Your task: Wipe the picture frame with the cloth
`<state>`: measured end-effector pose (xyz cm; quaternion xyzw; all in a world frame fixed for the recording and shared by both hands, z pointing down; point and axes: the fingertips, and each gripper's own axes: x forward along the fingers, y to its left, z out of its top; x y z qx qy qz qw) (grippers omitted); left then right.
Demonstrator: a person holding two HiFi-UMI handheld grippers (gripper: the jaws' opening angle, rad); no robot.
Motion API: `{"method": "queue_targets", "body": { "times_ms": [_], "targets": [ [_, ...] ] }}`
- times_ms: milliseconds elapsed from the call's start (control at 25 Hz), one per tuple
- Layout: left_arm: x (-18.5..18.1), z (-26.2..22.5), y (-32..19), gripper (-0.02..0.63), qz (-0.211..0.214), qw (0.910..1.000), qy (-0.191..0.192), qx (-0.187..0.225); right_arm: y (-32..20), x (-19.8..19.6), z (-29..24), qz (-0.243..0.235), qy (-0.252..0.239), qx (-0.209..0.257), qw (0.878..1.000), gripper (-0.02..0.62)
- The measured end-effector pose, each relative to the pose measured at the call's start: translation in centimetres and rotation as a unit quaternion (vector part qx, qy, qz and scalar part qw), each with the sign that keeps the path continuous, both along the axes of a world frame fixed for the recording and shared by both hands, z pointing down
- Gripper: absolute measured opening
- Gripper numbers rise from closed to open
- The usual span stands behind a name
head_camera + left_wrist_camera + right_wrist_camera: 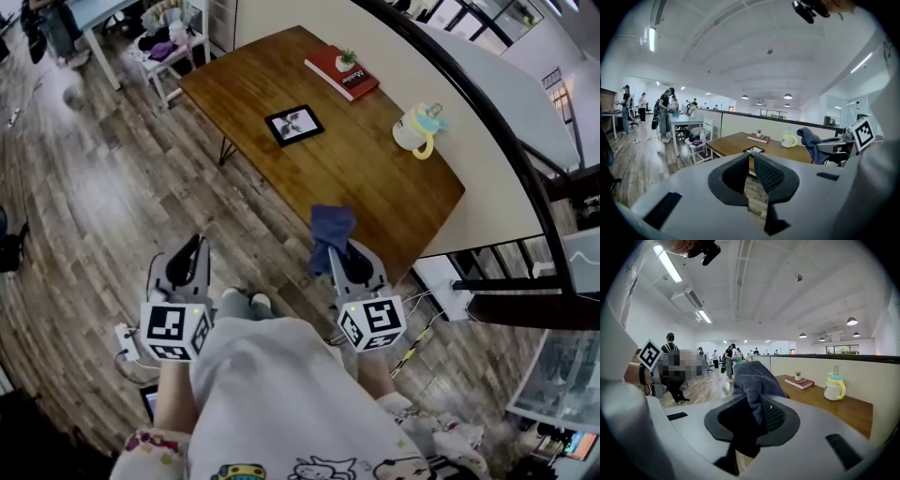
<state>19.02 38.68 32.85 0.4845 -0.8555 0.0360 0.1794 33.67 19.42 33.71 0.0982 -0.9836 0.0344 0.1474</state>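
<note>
The black picture frame [294, 125] lies flat in the middle of the wooden table [375, 187]; in the left gripper view the picture frame [753, 150] shows just past the jaw tips. My right gripper [339, 255] hovers off the table's near edge, shut on a dark blue cloth [330, 232]. In the right gripper view the cloth [754, 380] bunches up out of the right gripper [757, 403]. My left gripper [194, 251] hangs over the floor left of the table with nothing in it. Its jaws meet in the left gripper view [752, 158], which also shows the cloth [810, 140] at the right.
A red book [342, 72] with a small plant on it lies at the table's far end. A pale cup with a yellow handle [418, 129] stands near the right edge. A low white side table [169, 47] stands beyond the table's left corner. People [664, 117] stand far off.
</note>
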Motion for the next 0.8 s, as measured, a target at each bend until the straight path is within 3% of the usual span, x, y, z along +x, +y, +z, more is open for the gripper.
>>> {"method": "queue_targets", "body": {
  "times_ms": [80,160,440,800],
  "targets": [
    [0.3,0.0,0.5,0.035,-0.005,1.0000,0.001,0.000,0.4,0.0,0.0,-0.007,-0.003,-0.005,1.000,0.060],
    [0.4,0.4,0.9,0.101,-0.009,0.9999,0.008,-0.002,1.0,-0.2,0.0,-0.016,-0.004,-0.008,1.000,0.061],
    [-0.7,1.2,1.2,0.138,-0.011,0.9998,0.018,0.003,2.5,-2.3,0.4,-0.039,0.001,-0.010,0.999,0.061],
    [-8.7,1.8,-0.3,0.149,0.011,0.9995,0.028,0.012,2.3,-9.9,1.3,-0.034,0.016,-0.014,0.999,0.061]
  ]
}}
